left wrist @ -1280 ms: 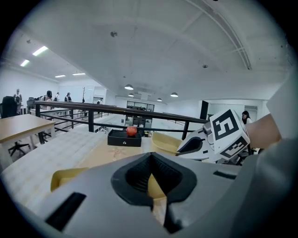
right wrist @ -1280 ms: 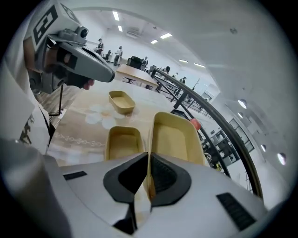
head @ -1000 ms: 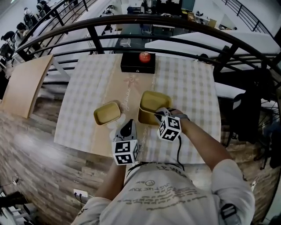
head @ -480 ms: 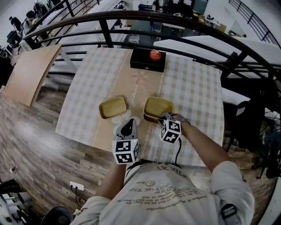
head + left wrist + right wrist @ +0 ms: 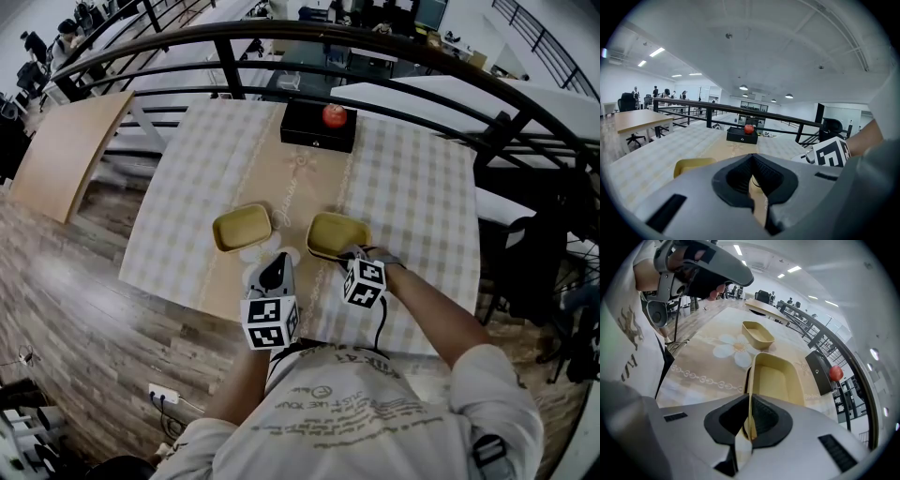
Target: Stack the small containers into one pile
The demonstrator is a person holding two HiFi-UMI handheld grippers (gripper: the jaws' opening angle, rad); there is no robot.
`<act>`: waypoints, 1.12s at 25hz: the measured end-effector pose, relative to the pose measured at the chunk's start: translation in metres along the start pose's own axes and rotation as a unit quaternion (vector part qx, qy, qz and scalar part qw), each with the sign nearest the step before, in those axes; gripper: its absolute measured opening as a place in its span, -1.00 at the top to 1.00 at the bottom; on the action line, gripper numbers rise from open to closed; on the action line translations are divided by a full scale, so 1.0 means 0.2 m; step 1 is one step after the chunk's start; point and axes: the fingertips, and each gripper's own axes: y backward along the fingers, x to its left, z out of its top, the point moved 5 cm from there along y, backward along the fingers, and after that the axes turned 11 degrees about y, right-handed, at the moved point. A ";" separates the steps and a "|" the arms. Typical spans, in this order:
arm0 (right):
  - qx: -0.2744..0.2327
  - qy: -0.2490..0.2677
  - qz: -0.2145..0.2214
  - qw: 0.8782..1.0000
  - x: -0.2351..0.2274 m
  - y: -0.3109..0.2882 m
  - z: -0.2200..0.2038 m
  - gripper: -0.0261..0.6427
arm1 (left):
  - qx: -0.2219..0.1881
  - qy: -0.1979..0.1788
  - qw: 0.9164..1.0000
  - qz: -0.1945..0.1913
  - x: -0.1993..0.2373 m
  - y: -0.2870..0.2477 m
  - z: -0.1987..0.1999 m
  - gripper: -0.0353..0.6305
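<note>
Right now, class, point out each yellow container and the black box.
Left container [image 5: 242, 228]: head view, its inside floor.
Right container [image 5: 335, 234]: head view, its inside floor.
Black box [image 5: 307, 131]: head view, its top.

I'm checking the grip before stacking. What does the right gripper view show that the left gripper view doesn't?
Only the right gripper view: the right gripper shut on the near wall of a yellow container, and the white flower print on the cloth.
Only the left gripper view: the left gripper, jaws together with nothing between them, and the right gripper's marker cube.
Both: the other container, lying free, and the black box with a red ball on it.
</note>
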 end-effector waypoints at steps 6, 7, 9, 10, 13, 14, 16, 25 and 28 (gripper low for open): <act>-0.002 -0.008 0.012 1.000 0.02 -0.02 -0.01 0.87 | 0.001 0.001 1.000 0.005 0.01 0.01 -0.01 0.88; -0.002 -0.009 0.014 1.000 0.02 -0.02 -0.01 0.87 | 0.001 0.001 1.000 0.006 0.01 0.01 -0.01 0.88; -0.003 -0.014 0.017 1.000 0.02 -0.02 -0.01 0.87 | 0.001 0.001 1.000 0.006 0.00 0.01 -0.01 0.88; -0.004 -0.016 0.019 1.000 0.02 -0.03 -0.02 0.87 | 0.002 0.001 1.000 0.007 0.01 0.01 -0.01 0.88; -0.004 -0.023 0.023 0.999 0.02 -0.04 -0.02 0.87 | 0.005 -0.001 1.000 0.008 0.01 0.00 -0.01 0.88; -0.005 -0.027 0.024 0.999 0.01 -0.04 -0.02 0.86 | 0.006 -0.002 1.000 0.008 0.01 0.00 -0.01 0.88; -0.008 -0.035 0.027 0.999 0.02 -0.05 -0.03 0.86 | 0.008 -0.001 1.000 0.006 0.01 -0.01 -0.02 0.88; -0.006 -0.033 0.034 0.999 0.02 -0.07 -0.03 0.83 | 0.010 0.015 1.000 0.000 0.03 -0.03 -0.01 0.88; -0.007 -0.036 0.039 0.999 0.03 -0.08 -0.02 0.78 | 0.012 0.017 1.000 0.000 0.04 -0.03 -0.02 0.88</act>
